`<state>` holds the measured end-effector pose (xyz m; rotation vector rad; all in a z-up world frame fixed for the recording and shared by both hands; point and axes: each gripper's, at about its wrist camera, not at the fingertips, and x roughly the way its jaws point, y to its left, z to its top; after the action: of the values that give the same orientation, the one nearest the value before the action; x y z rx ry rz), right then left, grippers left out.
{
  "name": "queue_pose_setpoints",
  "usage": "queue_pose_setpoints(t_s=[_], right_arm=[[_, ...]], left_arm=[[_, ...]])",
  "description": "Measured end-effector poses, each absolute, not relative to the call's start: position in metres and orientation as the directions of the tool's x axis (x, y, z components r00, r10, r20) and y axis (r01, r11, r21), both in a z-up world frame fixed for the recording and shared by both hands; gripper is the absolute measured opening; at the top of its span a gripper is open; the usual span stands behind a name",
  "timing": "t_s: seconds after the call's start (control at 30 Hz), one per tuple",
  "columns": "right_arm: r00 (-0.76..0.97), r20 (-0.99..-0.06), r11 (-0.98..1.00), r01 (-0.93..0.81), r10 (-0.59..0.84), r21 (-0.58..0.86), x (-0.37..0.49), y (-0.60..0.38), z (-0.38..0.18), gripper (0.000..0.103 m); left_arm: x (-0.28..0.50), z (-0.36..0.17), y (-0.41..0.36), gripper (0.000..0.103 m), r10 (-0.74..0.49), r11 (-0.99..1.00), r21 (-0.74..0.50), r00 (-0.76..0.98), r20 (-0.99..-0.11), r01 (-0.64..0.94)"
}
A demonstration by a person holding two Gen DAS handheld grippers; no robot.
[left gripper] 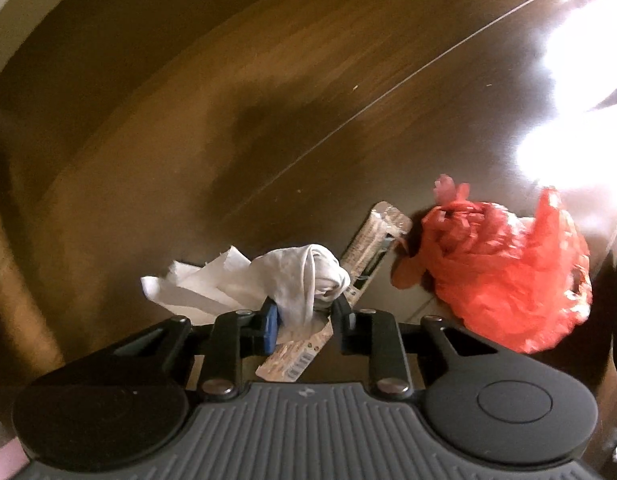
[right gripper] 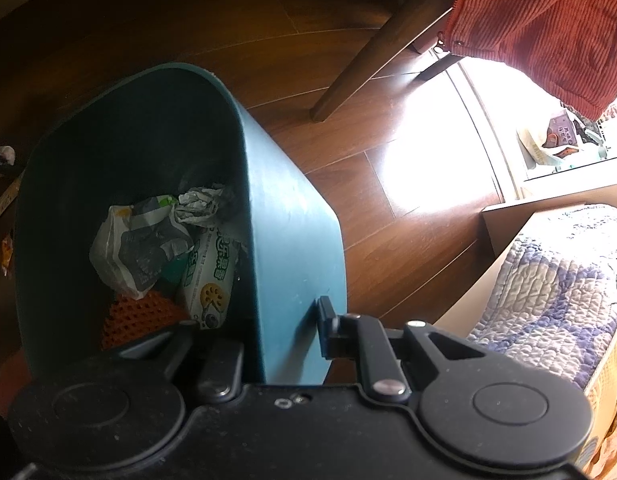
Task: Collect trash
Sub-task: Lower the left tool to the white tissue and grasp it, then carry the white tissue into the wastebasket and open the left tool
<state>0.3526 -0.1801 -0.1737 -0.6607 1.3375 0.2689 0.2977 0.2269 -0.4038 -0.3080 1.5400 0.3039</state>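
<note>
Our left claw (left gripper: 304, 316) points down at the wooden floor (left gripper: 268, 80), its jaws narrowed around a crumpled white tissue (left gripper: 284, 280) lying over a flat wrapper (left gripper: 372, 248); we should pinch only the tissue before lifting. Our right claw (right gripper: 256, 320) clamps the wall of the blue bin (right gripper: 292, 216), already holding some trash. Motion blur hides what the red bag (left gripper: 504, 272) contains, and the right claw's inner finger is hidden.

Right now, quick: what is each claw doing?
Left claw: closed on the crumpled white tissue.
Right claw: clamped on the wall of the teal trash bin.
</note>
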Motion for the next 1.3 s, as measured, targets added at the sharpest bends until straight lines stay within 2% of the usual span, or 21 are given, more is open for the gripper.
queue_pose_setpoints(t_s=[0.37,0.83,1.07,1.3], right_arm=[[0.237,-0.954,0.806,-0.519,-0.184,-0.285,0.354,-0.179,-0.171,0.016],[0.265,-0.944,0.795,-0.519,-0.198,-0.313,0.345,-0.173,-0.171,0.016],[0.260,-0.946,0.798,-0.519,-0.194,-0.306,0.347,-0.176,-0.172,0.017],[0.240,-0.949,0.787,-0.537,-0.203,-0.304,0.347,-0.179,-0.173,0.017]], left_arm=[[0.297,-0.289,0.188,0.025,-0.002,0.971,-0.034,0.134,-0.991,-0.238],[0.290,-0.168,0.116,0.025,-0.105,0.986,-0.137,0.283,-0.953,-0.096],[0.292,-0.140,0.054,0.025,-0.176,0.984,-0.173,0.312,-0.934,0.038],[0.305,-0.160,-0.011,0.025,-0.232,0.971,-0.206,0.280,-0.931,0.121]])
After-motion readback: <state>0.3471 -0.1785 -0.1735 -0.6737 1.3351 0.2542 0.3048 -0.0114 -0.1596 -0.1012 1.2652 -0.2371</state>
